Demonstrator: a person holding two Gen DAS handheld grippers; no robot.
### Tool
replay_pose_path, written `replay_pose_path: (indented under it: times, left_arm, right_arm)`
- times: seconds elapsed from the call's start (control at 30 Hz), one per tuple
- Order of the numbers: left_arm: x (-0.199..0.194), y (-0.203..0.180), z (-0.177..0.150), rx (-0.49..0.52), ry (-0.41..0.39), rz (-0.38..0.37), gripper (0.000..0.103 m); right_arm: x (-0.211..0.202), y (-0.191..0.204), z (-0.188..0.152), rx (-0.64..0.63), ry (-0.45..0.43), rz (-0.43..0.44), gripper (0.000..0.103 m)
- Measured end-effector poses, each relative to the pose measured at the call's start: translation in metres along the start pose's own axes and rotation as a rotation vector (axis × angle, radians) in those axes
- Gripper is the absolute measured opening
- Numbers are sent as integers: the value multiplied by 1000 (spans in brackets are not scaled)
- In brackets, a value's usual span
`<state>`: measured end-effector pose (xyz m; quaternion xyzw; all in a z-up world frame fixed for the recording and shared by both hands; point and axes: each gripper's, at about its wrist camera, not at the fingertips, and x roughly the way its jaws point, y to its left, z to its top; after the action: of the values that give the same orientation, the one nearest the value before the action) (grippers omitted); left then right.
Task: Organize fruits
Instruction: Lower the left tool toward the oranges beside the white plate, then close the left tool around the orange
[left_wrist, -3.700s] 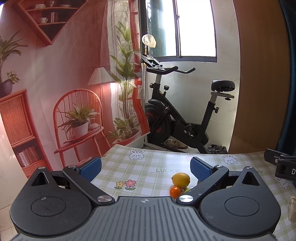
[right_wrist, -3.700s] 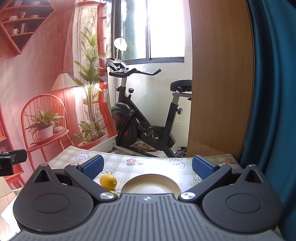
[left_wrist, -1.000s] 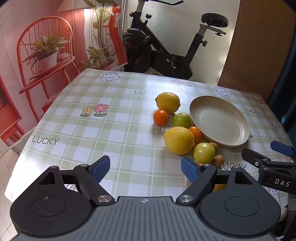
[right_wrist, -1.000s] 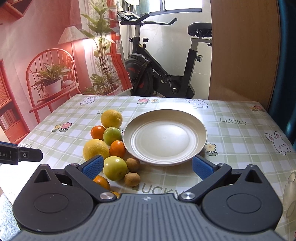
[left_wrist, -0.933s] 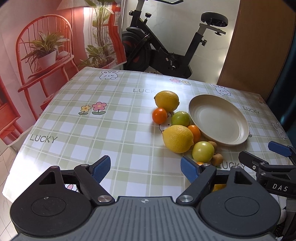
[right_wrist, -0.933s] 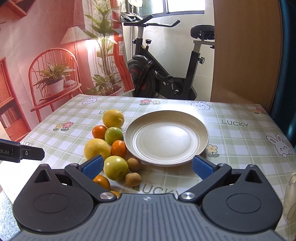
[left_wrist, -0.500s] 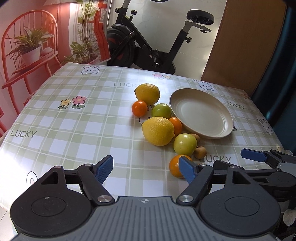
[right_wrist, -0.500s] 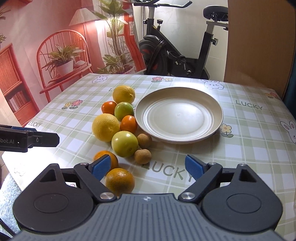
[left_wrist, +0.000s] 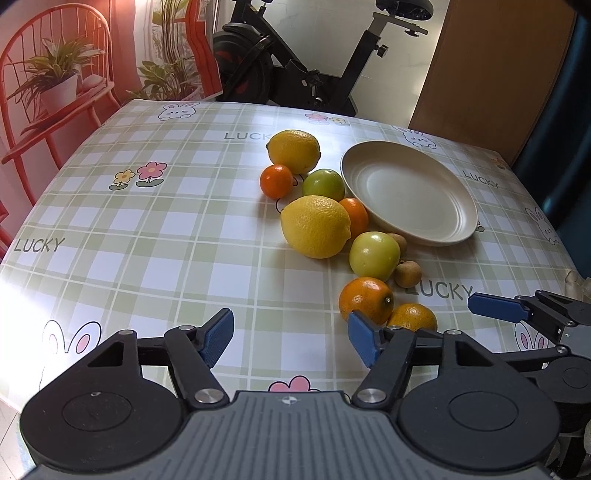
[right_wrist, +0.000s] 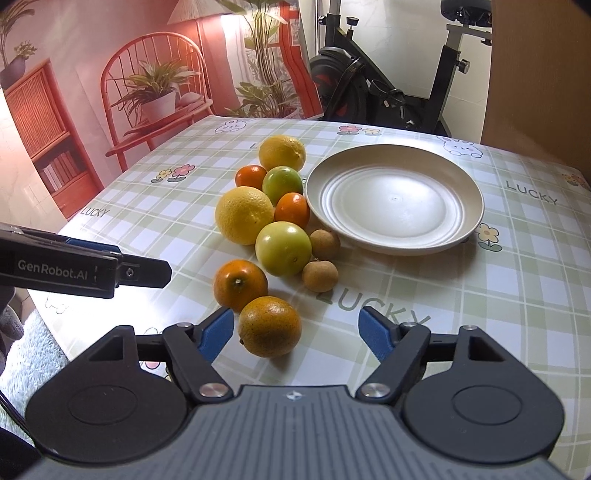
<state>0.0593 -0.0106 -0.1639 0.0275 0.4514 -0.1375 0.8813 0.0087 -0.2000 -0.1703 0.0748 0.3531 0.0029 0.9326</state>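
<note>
Black hand-held gripper (right_wrist: 295, 332), blue pads (right_wrist: 216, 332), silver screws.

The tablecloth (right_wrist: 517, 295) is green-and-white checked. The plate (right_wrist: 472, 218) is cream. Lemons (left_wrist: 315, 226) are yellow, oranges (right_wrist: 269, 326) orange.

Checked tablecloth (right_wrist: 517, 295): cream plate (right_wrist: 469, 210), fruit cluster (right_wrist: 284, 243) beside it.

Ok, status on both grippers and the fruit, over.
Left gripper and right gripper both empty, closing. Nearest orange sits just ahead of the right gripper, untouched. Plate empty, all fruit on the tablecloth. Nothing blocking.
</note>
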Motion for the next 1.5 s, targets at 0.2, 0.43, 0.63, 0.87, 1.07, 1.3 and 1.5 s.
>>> replay_pose_path:
  times: [0.2, 0.43, 0.63, 0.87, 1.07, 1.3, 1.5]
  left_arm:
    - [2, -8, -4, 46, 10, -16, 62]
    - [0, -10, -6, 48, 10, -71, 55]
    - [4, -13, -8, 40, 24, -149, 52]
    - [7, -18, -8, 46, 42, -176, 48]
    - [8, -18, -1, 7, 63, -262, 35]
    - [16, -29, 4, 1, 93, -332, 31]
    - [27, -35, 7, -19, 120, -353, 30]
  right_arm:
    - [2, -1, -1, 17, 17, -10, 78]
    - [5, -9, -3, 53, 48, 0, 78]
    - [4, 1, -5, 4, 51, 40, 73]
    - [5, 4, -8, -59, 45, 51, 59]
    - [6, 5, -9, -97, 38, 72, 55]
    - [7, 6, -13, -105, 36, 95, 50]
    - [9, 4, -13, -99, 25, 93, 41]
